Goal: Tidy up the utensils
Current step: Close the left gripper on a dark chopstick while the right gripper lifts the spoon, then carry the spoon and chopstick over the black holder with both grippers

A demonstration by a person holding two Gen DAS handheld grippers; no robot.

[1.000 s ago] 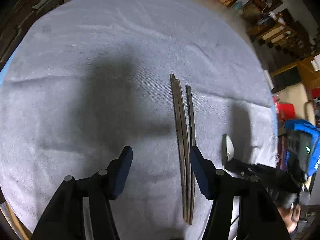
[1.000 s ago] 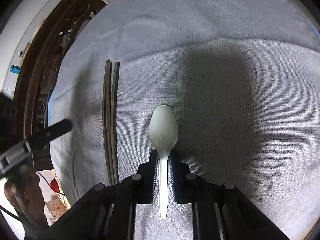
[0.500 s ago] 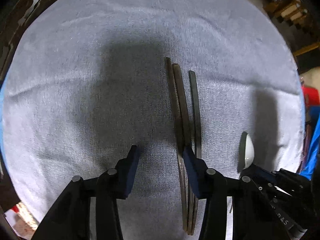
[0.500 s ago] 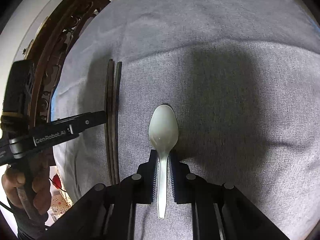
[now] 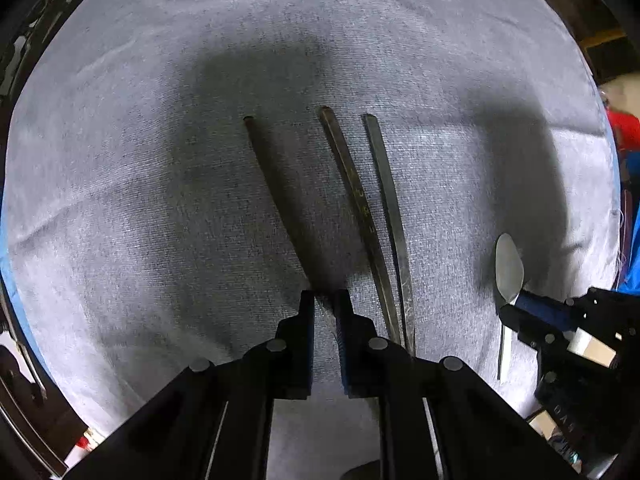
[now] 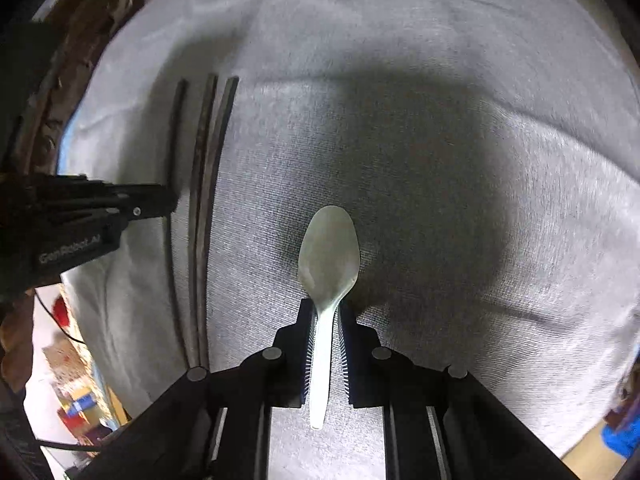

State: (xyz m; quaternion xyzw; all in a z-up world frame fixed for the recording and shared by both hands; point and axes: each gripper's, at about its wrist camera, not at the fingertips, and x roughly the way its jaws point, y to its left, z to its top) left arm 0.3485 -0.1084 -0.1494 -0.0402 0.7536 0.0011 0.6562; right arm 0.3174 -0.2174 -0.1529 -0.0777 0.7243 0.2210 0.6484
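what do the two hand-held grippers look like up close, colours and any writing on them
Both are black, angular frames with round grey pivot pins. The left hand-held gripper and right hand-held gripper carry dark blue ribbed pads on their fingers. White lettering marks the left one's side; a thin black cable hangs beneath it.

A grey-blue woven cloth [image 5: 160, 220] covers the bench, lightly creased near its far edge and crossed by broad dark shadows; a strip of brighter blue [image 5: 3, 248] shows under its left border; beyond that edge, in the right wrist view, stands dark carved wooden furniture [image 6: 68, 52]; past the cloth's right side, in the left wrist view, something red [image 5: 624, 128] is blurred beyond telling; low in the right wrist view lie colourful boxes [image 6: 80, 404] on the floor, also blurred.
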